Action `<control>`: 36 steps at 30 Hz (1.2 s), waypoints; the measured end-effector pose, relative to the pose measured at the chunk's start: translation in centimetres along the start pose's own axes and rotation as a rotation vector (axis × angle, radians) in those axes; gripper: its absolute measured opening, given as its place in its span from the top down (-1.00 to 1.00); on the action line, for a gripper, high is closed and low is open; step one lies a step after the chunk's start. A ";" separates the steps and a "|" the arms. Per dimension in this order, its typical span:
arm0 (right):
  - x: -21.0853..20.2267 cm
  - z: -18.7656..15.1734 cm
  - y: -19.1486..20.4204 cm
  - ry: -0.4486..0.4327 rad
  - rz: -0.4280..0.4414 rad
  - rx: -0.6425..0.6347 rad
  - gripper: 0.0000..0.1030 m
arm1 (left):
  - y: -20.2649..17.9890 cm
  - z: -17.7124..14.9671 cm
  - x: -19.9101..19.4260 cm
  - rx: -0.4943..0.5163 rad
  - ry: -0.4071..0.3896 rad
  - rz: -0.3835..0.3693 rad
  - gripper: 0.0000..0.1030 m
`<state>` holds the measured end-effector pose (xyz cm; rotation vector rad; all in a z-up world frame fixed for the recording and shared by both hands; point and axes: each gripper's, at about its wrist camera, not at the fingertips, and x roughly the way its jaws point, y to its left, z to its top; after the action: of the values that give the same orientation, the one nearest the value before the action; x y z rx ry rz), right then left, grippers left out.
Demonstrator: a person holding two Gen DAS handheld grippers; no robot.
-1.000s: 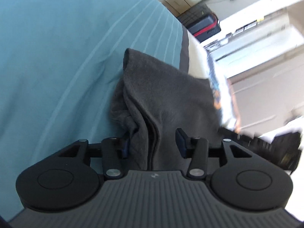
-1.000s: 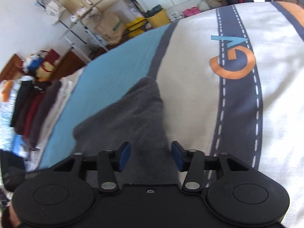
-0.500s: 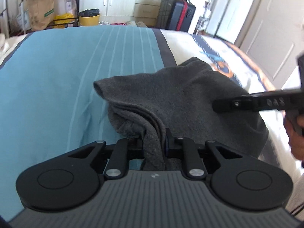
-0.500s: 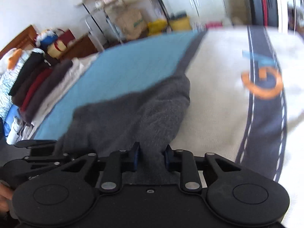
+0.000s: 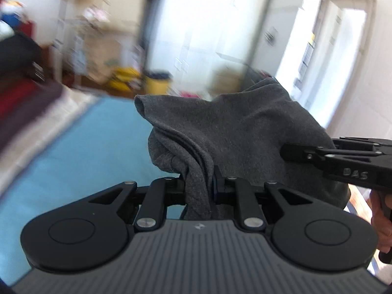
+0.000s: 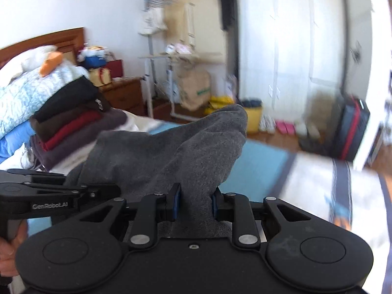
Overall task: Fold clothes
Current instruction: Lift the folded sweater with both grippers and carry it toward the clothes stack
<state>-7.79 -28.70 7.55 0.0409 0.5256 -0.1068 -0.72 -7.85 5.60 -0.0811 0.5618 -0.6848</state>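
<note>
- Left tool [image 5: 199, 186]: closed tight on a bunched edge of the grey garment [image 5: 235, 132]; a second ago wide apart around the cloth, half a second ago already pinched.
- Right tool [image 6: 193, 204]: blue pads [image 6: 174, 204] clamped on a thick wad of the same grey garment [image 6: 176, 152]; likewise wide apart one second back, closed at the half-second mark.
- Change since half a second ago: garment lifted. Then draped on the bed ahead of both tools; now raised, with room furniture and cupboard doors showing behind it instead of bedspread. Heavy background blur in both views, consistent with fast upward motion.
- Judged meaning: grasp step finished, lift under way; probably a shake-out or a carry before laying flat for a fold. No fold line set yet.
- Garment look: dark grey knit, soft and thick, several layers bunched at the left tool; hangs as a slack hump between the two tools, one rolled corner sticking up ahead-left of the left tool. Type of garment not identifiable.
- Bed [image 5: 73, 152]: blue cover below and ahead-left of the left tool; contact between cloth and cover not visible.
- Stack of folded clothes [image 6: 71, 125]: far left of the right tool, on the bed near the headboard.
</note>
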 end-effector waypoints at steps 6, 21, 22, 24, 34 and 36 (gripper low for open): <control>4.8 8.7 7.5 -0.091 0.116 -0.140 0.47 | 9.0 7.1 -5.2 -0.099 -0.178 0.135 0.69; 24.7 29.3 28.0 -0.162 0.448 -0.363 0.48 | 35.2 13.5 -7.0 -0.447 -0.491 0.279 0.69; 26.1 29.6 29.1 -0.146 0.456 -0.368 0.48 | 36.6 13.1 -6.2 -0.484 -0.489 0.274 0.69; 28.9 29.7 30.7 -0.106 0.479 -0.374 0.48 | 39.5 12.2 -4.4 -0.558 -0.484 0.263 0.69; 37.7 27.6 30.5 0.060 0.563 -0.123 0.49 | 45.9 8.9 -1.8 -0.757 -0.500 0.162 0.69; 37.5 28.5 28.9 0.128 0.591 0.003 0.49 | 45.8 9.2 -2.0 -0.776 -0.504 0.107 0.69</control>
<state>41.90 -5.34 13.66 0.2045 0.6217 0.4754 29.14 28.00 2.89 -0.9172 0.3115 -0.2880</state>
